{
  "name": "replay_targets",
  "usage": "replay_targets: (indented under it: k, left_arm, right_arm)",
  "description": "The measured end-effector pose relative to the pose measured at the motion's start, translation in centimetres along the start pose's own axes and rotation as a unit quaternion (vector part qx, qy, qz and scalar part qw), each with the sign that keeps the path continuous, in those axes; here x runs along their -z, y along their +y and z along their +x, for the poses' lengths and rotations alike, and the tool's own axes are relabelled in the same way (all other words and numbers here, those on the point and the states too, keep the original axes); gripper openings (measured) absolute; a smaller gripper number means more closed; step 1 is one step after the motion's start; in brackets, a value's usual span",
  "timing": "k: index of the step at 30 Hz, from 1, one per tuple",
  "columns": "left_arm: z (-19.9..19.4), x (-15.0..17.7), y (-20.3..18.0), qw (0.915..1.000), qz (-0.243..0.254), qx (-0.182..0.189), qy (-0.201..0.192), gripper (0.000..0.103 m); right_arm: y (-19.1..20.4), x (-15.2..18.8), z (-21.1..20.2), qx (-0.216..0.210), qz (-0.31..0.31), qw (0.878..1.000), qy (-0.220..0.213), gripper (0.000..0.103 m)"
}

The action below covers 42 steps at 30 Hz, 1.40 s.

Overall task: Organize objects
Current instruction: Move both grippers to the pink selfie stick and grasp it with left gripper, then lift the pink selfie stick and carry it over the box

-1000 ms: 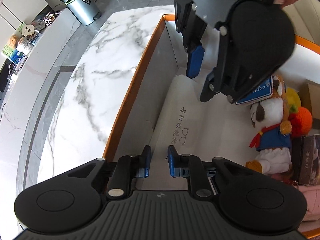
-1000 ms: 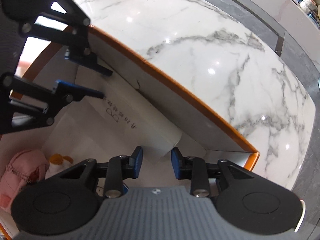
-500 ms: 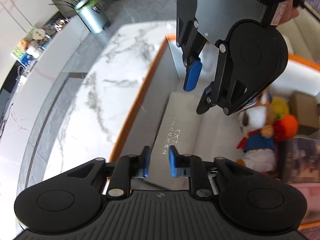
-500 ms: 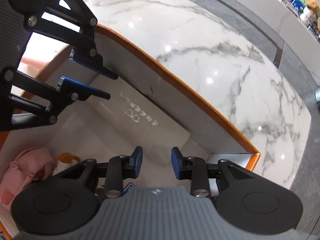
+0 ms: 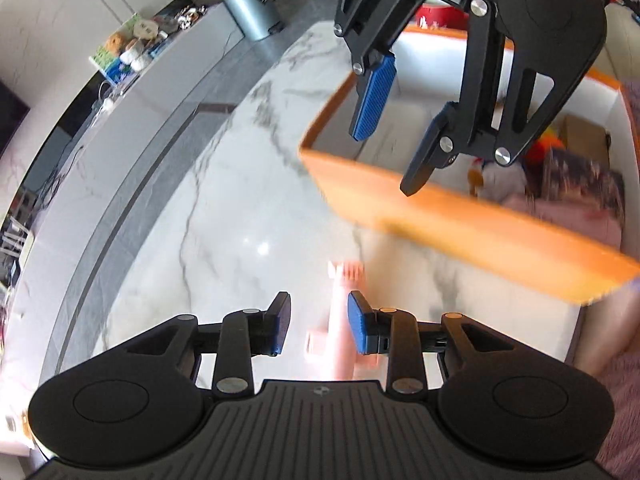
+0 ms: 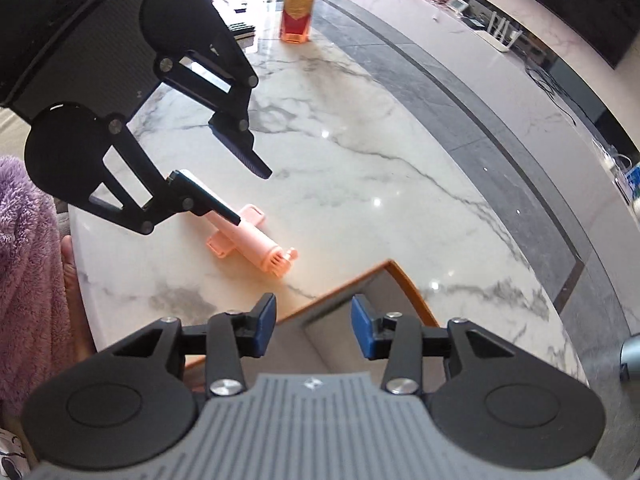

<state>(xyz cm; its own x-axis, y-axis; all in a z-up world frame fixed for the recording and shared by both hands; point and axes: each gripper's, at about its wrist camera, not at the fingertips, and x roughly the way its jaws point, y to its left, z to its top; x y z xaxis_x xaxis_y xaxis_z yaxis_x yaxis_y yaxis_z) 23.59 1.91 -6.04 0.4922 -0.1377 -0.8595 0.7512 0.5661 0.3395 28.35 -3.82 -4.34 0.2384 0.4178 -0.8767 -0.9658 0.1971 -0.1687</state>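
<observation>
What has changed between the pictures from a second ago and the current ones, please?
Both tools have lifted out of the orange box. The left tool now hangs over the pink plastic toy on the marble table, and the right tool sits above the box corner. Both are opening, with nothing gripped. The white case they were over is no longer clearly in view. The stuffed toys remain in the box.

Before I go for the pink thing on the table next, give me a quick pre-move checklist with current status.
1. Left gripper empty, jaws opening: ok.
2. Right gripper empty, jaws opening: ok.
3. Pink item lying loose on the marble table, outside the orange box: ok.
4. Left gripper lined up over the pink item: ok, though blurred.
5. Space left in the box: cannot tell.
6. Bottle well away: ok.
</observation>
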Motion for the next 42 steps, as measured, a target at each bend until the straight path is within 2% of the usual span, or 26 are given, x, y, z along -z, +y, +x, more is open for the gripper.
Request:
replay_targets:
  k: [6,8,11,15,18,21,24,28,33,38,42]
  left_arm:
    - [-1.1,5.3,-1.6,0.9998,-0.015,-0.008,0.008,0.037]
    - [-0.6,6.4,-2.1,0.9997,-0.016,-0.012,0.014,0.037]
    - [0.5,7.7,-2.6,0.9995,-0.006,-0.021,0.022,0.038]
    - [1.8,8.5,-2.6,0.9989,-0.01,-0.035,0.029,0.038]
    - [2.6,9.1,-2.5,0.9989,-0.018,-0.032,0.03,0.038]
    - [3.2,9.4,-2.7,0.9988,-0.019,-0.032,0.032,0.038]
    - [3.3,9.8,-3.1,0.9989,-0.017,-0.035,0.027,0.035]
    - [3.0,10.2,-3.0,0.9991,-0.022,-0.031,0.02,0.034]
    - [2.5,10.5,-3.1,0.9993,-0.021,-0.023,0.021,0.033]
    - [2.2,10.6,-3.2,0.9992,-0.026,-0.02,0.023,0.032]
    - [1.7,10.5,-3.3,0.999,-0.034,-0.011,0.026,0.032]
  right_arm:
    - [4.1,-2.8,3.3,-0.026,-0.071,0.997,0.033,0.04]
    - [5.0,-3.2,4.9,-0.034,-0.077,0.995,0.05,0.034]
    - [6.3,-3.7,7.0,-0.04,-0.067,0.995,0.069,0.031]
    - [5.4,-4.3,9.7,-0.05,0.014,0.995,0.091,0.03]
    - [5.9,-4.3,10.7,-0.061,0.08,0.991,0.088,0.03]
    - [6.2,-4.6,12.2,-0.038,0.122,0.987,0.092,0.031]
    - [6.1,-4.4,13.9,-0.023,0.167,0.98,0.106,0.031]
    - [5.3,-3.8,14.8,-0.032,0.235,0.966,0.104,0.031]
    - [5.1,-3.5,15.3,-0.035,0.274,0.956,0.097,0.031]
    - [5.0,-3.8,15.6,-0.023,0.29,0.954,0.076,0.034]
    - [5.0,-3.7,15.5,-0.024,0.296,0.952,0.074,0.03]
